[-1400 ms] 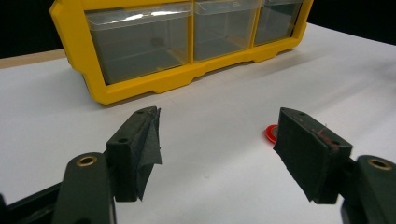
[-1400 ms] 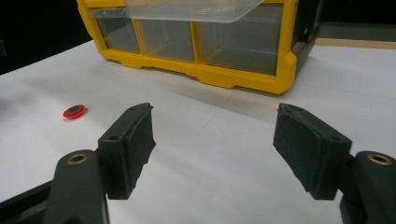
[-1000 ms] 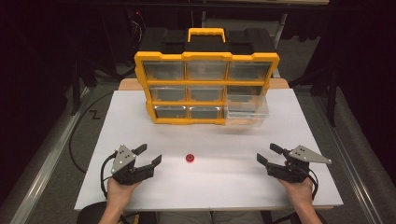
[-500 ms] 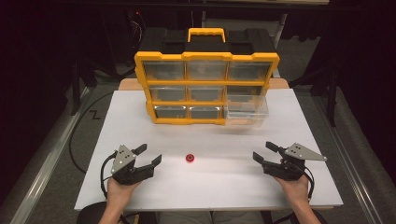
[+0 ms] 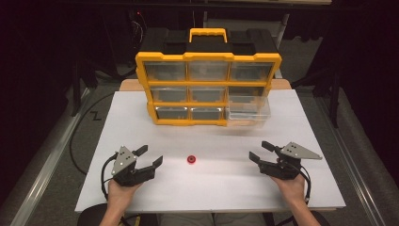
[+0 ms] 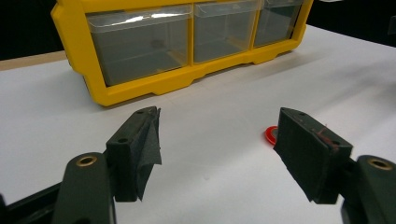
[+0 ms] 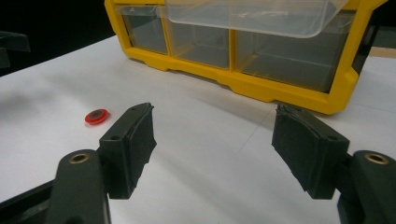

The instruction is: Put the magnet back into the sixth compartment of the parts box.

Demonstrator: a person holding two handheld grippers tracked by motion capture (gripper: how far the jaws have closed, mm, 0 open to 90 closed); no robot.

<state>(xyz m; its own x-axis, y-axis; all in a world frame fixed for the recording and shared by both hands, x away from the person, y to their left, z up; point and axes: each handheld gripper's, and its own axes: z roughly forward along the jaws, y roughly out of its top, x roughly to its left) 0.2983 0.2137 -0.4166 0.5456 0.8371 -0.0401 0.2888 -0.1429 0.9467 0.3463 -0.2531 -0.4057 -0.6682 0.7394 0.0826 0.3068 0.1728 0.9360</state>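
A small red ring-shaped part [image 5: 191, 160] lies flat on the white table [image 5: 211, 188] between the two grippers. My left gripper [image 5: 149, 157] rests at the front left, open and empty, with the red part [image 6: 271, 135] just behind its right jaw in the left gripper view. My right gripper [image 5: 261, 151] sits at the front right, open and empty; the red part [image 7: 96, 116] lies off to its left. A yellow drawer organizer [image 5: 207, 87] stands at the back, its middle right clear drawer [image 5: 248, 107] pulled out.
The organizer [image 6: 187, 42] has clear drawers in three rows and a black top with a yellow handle [image 5: 207, 34]. The pulled-out drawer [image 7: 252, 16] overhangs the table. Dark floor and cables surround the table.
My right gripper has shifted slightly left, toward the table's middle. The left gripper and the red part have stayed put.
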